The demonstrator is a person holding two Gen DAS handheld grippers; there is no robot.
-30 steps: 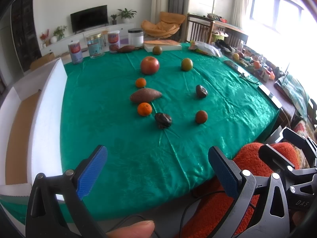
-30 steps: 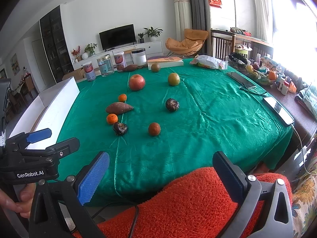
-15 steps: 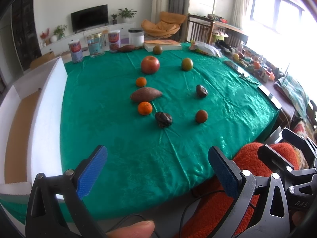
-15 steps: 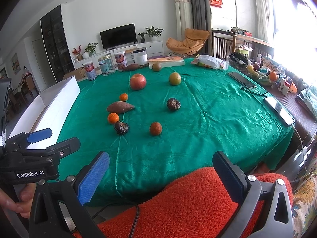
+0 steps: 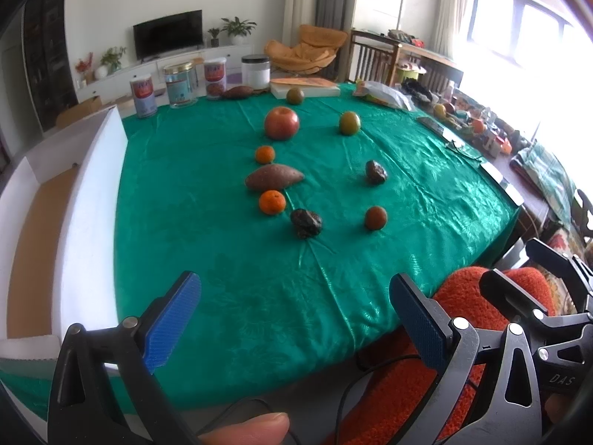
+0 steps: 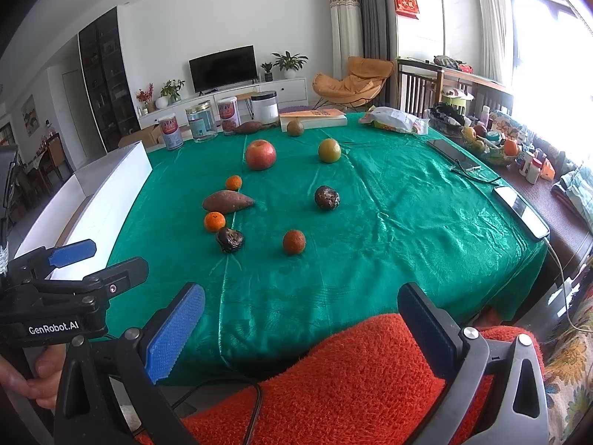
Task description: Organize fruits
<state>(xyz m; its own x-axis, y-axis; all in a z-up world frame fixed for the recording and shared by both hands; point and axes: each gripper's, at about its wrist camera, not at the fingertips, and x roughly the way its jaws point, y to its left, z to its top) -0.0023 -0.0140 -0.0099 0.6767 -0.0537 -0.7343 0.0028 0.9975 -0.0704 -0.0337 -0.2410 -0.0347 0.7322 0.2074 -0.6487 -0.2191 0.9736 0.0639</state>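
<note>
You have a red apple [image 5: 281, 122] and a green fruit [image 5: 349, 123] far back on the counter. Nearer lie two oranges [image 5: 272, 202] flanking a sweet potato [image 5: 274, 177] (lying on its side), plus two dark wrinkled fruits [image 5: 306, 223] and a brownish-orange one [image 5: 375, 217].

Quick count of what's on the green cloth: one red apple [image 5: 281, 122], two small oranges [image 5: 272, 202], two sweet potatoes [image 5: 274, 177], two greenish round fruits [image 5: 349, 123], two dark wrinkled fruits [image 5: 306, 223], one brownish-orange one [image 5: 375, 217]. At the back, four canisters [image 5: 181, 84] and one book [image 5: 304, 87].
</note>
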